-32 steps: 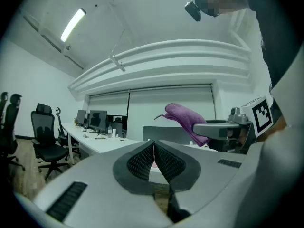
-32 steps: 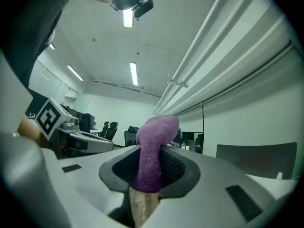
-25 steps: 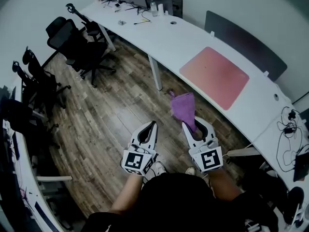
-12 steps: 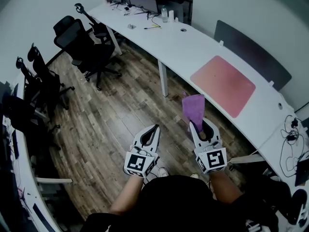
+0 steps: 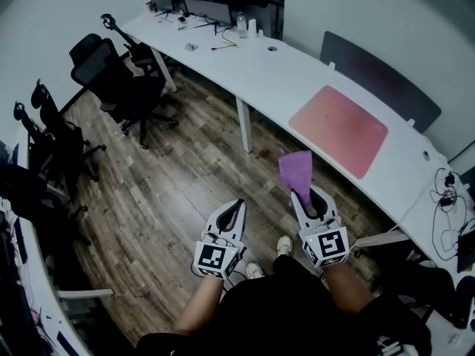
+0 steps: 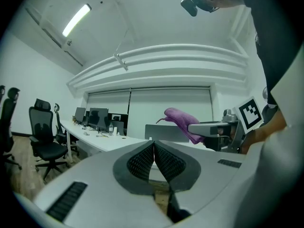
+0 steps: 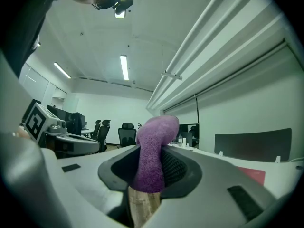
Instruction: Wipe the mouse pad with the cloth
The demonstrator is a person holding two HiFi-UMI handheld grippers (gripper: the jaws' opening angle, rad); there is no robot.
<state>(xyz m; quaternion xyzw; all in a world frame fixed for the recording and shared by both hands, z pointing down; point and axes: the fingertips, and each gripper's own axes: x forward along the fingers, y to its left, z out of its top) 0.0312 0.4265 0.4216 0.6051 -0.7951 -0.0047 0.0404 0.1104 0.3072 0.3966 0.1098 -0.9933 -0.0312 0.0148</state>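
The right gripper [image 5: 306,197] has its jaws clamped on a purple cloth [image 5: 295,170], near the pink mouse pad [image 5: 338,128] on the worktop [image 5: 274,69]. The left gripper [image 5: 234,206], farther from the pad, has its jaws pressed together on nothing.

— What kind of room are we in?
— We're in an open-plan office. We see a long white curved desk [image 5: 297,73] on a wood-plank floor [image 5: 171,176], with black swivel chairs [image 5: 111,73] standing beside it.
— What else do we have?
— Monitors [image 5: 200,6] and a bottle [image 5: 240,22] at the desk's far end, a pink mouse pad [image 5: 338,130] nearer us, a grey divider panel [image 5: 378,76] behind it, and cables [image 5: 445,228] tangled at the right end.
— And above us?
— In the right gripper view we find strip lights [image 7: 124,67] in a white ceiling.
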